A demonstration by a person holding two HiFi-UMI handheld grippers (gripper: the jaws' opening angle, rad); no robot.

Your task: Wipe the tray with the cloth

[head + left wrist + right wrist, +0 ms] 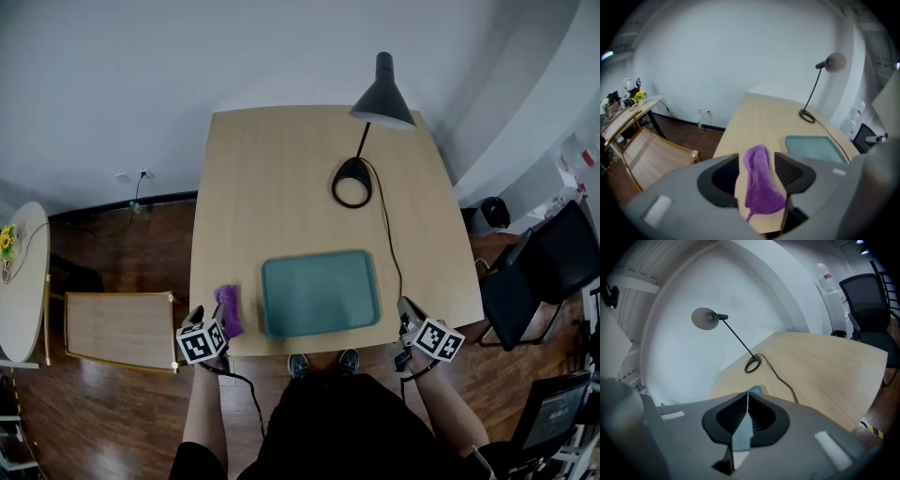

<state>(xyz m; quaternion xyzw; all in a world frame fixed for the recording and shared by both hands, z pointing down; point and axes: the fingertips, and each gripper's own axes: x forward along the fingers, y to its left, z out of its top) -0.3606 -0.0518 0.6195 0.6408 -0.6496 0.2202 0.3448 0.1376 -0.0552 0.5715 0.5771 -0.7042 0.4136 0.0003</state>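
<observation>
A teal tray (320, 292) is seen lying flat on the light wood table (281, 169), near its front edge. It is empty, and its image is slightly blurred. The purple cloth (228, 309) is laid in a crumpled strip on the table just left of the tray, apart from it and close to the table's front left corner.

The left gripper (757, 164) is held at that corner, angled down at the cloth. Its fingers (793, 172) are spread wide; the cloth is framed between them but is not pressed by either pad, and it rests on the table. The right gripper (747, 397) is held off the table's front right corner, right of the tray. Its fingers are closed together at the tips with nothing held, and only a sliver of the teal tray is seen past them.

A black desk lamp (382, 94) is placed at the far side of the table, with its ring base (352, 183) on the surface. Its cable (392, 244) is run past the tray's right side toward the front edge. A black office chair (548, 267) is seen right of the table. A round white side table (23, 281) and a low wooden frame (117, 328) are seen on the floor at left.
</observation>
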